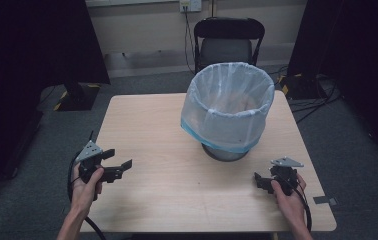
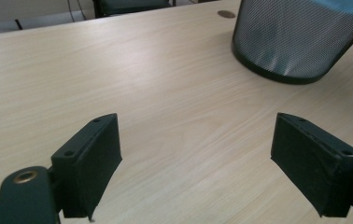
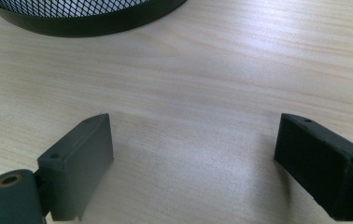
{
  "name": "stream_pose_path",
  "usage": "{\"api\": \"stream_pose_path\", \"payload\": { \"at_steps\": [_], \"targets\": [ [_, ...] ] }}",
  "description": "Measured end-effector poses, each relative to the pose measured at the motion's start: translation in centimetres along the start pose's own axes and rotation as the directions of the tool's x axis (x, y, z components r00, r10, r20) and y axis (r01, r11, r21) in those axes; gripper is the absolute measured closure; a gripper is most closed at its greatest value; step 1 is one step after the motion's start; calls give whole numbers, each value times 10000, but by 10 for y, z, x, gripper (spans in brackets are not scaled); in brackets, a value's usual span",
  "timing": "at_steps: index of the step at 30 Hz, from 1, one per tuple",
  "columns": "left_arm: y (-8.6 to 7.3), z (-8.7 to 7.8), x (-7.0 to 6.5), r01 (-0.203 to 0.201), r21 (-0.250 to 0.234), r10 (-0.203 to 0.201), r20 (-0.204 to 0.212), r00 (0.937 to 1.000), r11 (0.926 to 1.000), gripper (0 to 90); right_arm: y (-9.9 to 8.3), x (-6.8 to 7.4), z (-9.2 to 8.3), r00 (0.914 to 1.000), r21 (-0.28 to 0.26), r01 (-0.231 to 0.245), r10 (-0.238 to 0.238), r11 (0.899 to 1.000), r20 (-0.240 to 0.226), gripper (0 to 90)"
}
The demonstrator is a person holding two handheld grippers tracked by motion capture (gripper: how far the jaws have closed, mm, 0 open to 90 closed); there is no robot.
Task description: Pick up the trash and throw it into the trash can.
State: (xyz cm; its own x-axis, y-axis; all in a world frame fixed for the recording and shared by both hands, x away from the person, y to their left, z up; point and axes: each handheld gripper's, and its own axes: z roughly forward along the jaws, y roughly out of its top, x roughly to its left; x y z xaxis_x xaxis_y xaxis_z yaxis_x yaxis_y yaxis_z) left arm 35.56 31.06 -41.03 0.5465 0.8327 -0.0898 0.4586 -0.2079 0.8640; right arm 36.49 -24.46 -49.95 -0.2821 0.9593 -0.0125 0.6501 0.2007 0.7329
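Note:
A black mesh wastebasket (image 1: 224, 150) stands on the wooden table (image 1: 167, 150), right of centre, lined with a translucent pale bag (image 1: 227, 107) that folds over its rim. My left gripper (image 1: 118, 161) rests near the table's left edge, held by a hand, jaws open and empty. In the left gripper view the wastebasket (image 2: 296, 42) is at the upper right, well beyond the open left gripper (image 2: 195, 126). My right gripper (image 1: 261, 181) sits near the front right corner, open and empty. The right gripper view has the basket's base (image 3: 86, 18) just ahead of the open right gripper (image 3: 193, 123).
A black chair (image 1: 228, 45) stands behind the table's far edge. Dark curtains hang at both sides. Cables and a floor box (image 1: 302, 85) lie on the carpet at the right. A strip of tape (image 1: 324, 200) marks the table's front right corner.

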Motion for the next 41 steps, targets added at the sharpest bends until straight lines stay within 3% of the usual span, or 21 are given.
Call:
{"api": "stream_pose_path", "payload": {
  "at_steps": [6, 13, 19, 23, 29, 31, 34, 41],
  "targets": [
    [-32, 10, 5, 145, 707, -119, -372, 9992, 9974, 158, 0, 0, 0, 10000, 0, -5, 5, 10000, 0, 105],
    [-56, 20, 7, 393, 1295, -339, -442, 9984, 9908, 160, 0, 0, 0, 10000, 0, -4, 4, 10000, -1, 105],
    [-72, 30, 6, 915, 1736, -828, -567, 9950, 9806, 178, 0, 0, 0, 10000, 0, -8, 8, 10000, 0, 105],
    [-77, 33, 5, 924, 1844, -822, -622, 9947, 9785, 182, 0, 0, 0, 10000, 0, -6, 6, 10000, 0, 105],
    [-80, 37, 2, 660, 1936, -512, -806, 9954, 9789, 162, 0, 0, 0, 10000, -6, -7, 7, 10000, 1, 105],
    [-82, 38, 0, 387, 1908, -201, -987, 9949, 9809, 155, 0, 0, 0, 10000, -6, -8, 8, 10000, 0, 105],
    [-81, 41, -5, -16, 2143, 276, -1183, 9926, 9768, 142, 0, 0, 0, 10000, 1, -1, 1, 10000, 0, 105],
    [-81, 41, -5, -50, 2166, 323, -1227, 9919, 9762, 131, 0, 0, 0, 10000, -4, -2, 2, 10000, 1, 105]
  ]
}}
